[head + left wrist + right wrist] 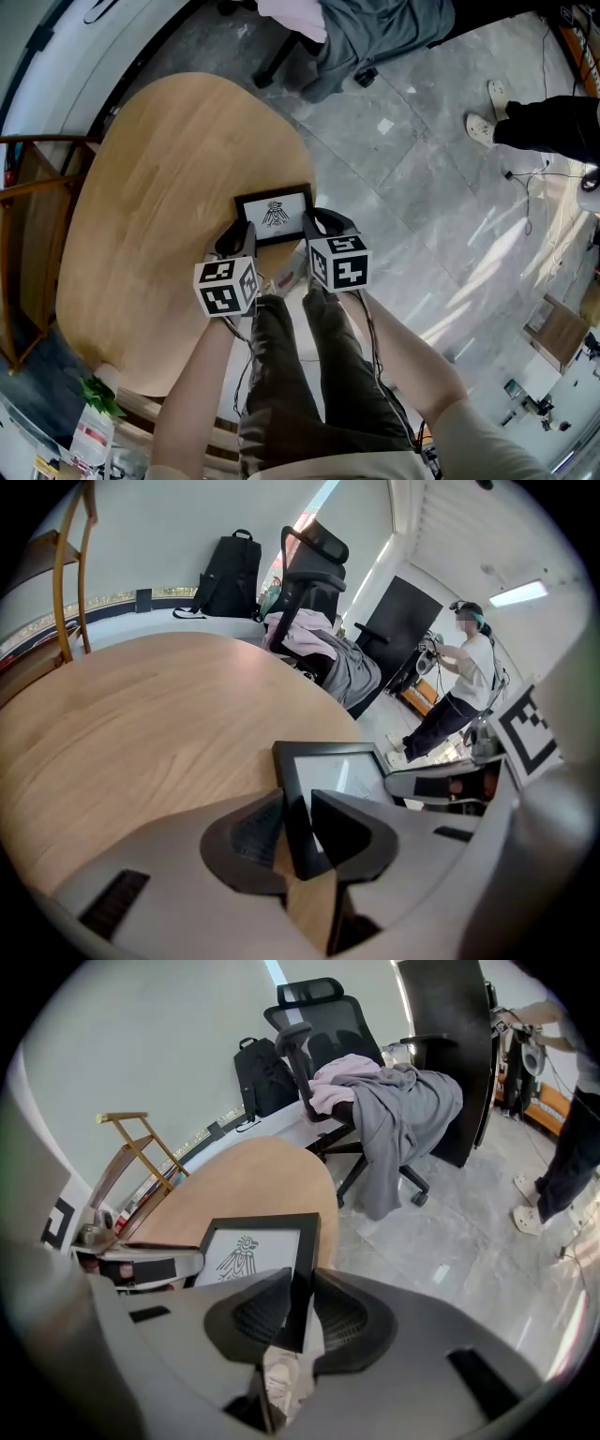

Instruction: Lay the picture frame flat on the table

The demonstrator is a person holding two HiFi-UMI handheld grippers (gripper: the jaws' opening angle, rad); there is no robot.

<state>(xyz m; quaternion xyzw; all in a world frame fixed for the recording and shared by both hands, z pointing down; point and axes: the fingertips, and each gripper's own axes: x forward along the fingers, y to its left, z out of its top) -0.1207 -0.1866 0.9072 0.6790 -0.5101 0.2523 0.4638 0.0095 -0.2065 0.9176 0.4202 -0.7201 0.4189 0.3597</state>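
Note:
A black picture frame (275, 214) with a white print of a bird figure is held near the round wooden table's (159, 206) near right edge. My left gripper (240, 236) is shut on the frame's left side rail (298, 827). On the opposite side my right gripper (317, 228) is shut on the right rail (302, 1283). The frame's face (248, 1254) points up toward me. Whether its back rests on the tabletop I cannot tell.
A black office chair (361, 1063) draped with grey and pink clothes stands past the table's far edge. A backpack (228, 575) sits on a ledge behind it. A wooden rack (23, 234) stands left of the table. A person (544, 122) stands on the tiled floor at right.

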